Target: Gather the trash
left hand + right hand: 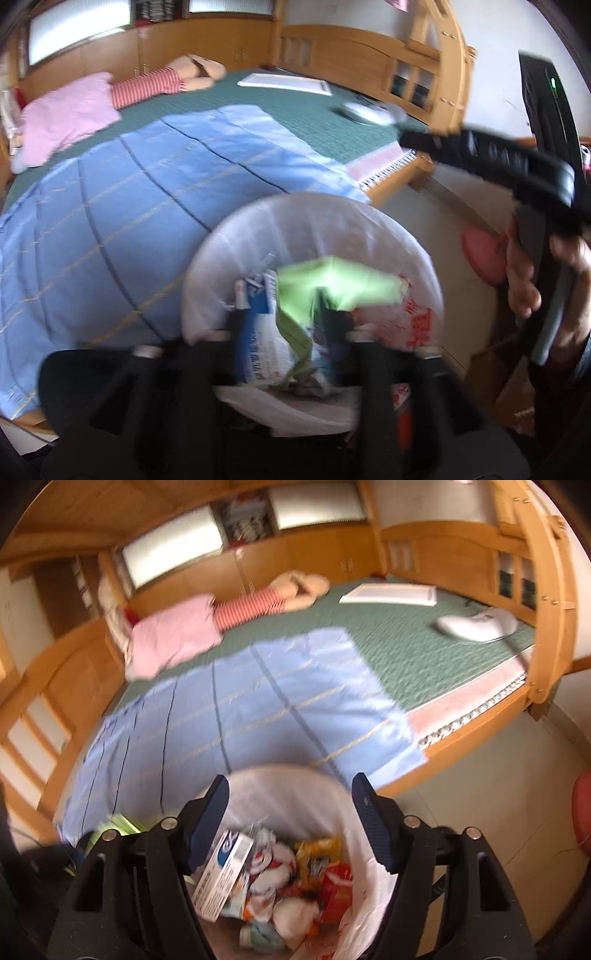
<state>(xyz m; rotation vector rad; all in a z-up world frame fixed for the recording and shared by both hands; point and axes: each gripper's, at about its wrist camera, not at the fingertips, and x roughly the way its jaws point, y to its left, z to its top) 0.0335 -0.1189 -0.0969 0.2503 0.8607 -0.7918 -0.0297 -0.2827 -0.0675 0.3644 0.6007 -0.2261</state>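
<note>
Looking down past my right gripper, low in the frame, I see its jaws spread wide and empty over the trash bin, full of wrappers and a carton. My left gripper stands apart too, a green wrapper loose between its fingers. Beyond lies the bed, its blue sheet mid-frame.

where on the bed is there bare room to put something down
Free: the blue sheet between the bin and pink pillow, and green cover between tray and white device. Crowded: inside the bin.
</note>
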